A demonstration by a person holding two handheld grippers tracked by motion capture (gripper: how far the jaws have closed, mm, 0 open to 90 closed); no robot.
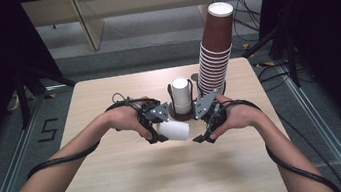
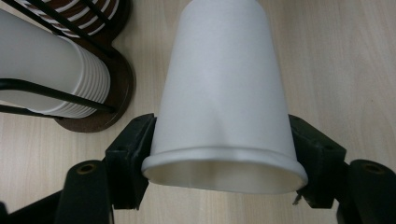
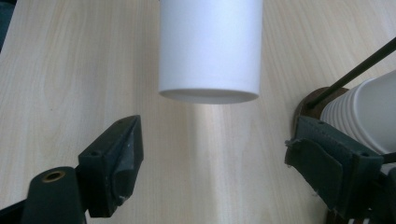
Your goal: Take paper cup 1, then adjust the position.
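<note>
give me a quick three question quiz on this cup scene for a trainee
1. True or false: the left hand-held gripper is shut on the white cup.
2. Multiple choice: the jaws of the right hand-held gripper are A) clamped on the cup's base, B) open with the cup's base ahead of them, C) shut on nothing.
3. Short answer: what colour is the tall stack of cups at the far right of the table?

Key:
1. True, its jaws press the cup near the rim.
2. B.
3. Brown, with white rims.
</note>
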